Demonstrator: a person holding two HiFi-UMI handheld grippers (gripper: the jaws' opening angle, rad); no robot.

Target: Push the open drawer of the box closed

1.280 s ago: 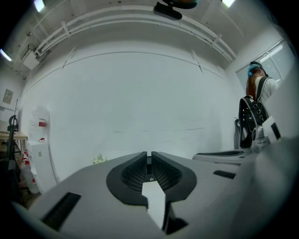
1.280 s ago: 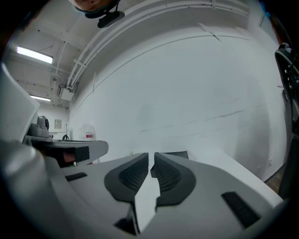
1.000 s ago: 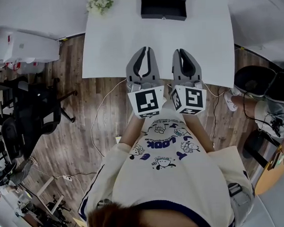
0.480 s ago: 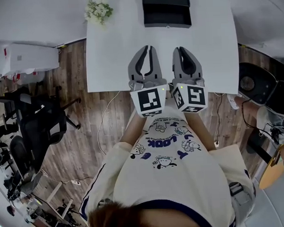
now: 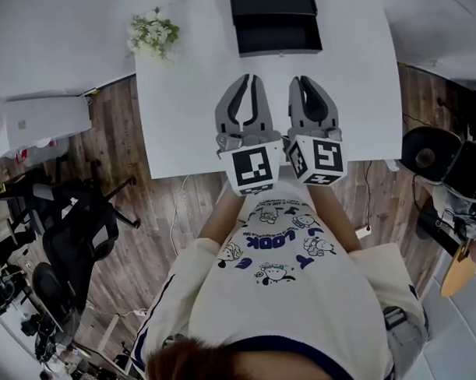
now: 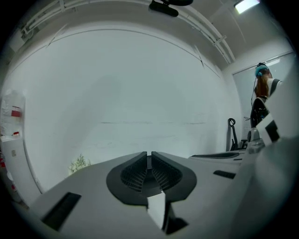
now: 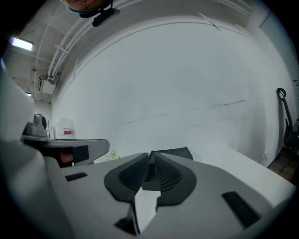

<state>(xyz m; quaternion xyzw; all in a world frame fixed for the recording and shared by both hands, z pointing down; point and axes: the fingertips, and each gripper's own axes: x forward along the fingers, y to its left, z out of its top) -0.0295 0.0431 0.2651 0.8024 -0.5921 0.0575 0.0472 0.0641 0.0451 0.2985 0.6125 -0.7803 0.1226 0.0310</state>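
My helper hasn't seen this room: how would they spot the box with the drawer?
Find the white table in front of the person. At its far edge sits a black box, drawer pulled out. It's the only dark thing there; the flowers nearby are pale.

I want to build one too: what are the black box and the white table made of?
The black box looks like matte plastic or painted wood; its even, dull faces don't settle which. The white table has a smooth, plain top, probably laminate.
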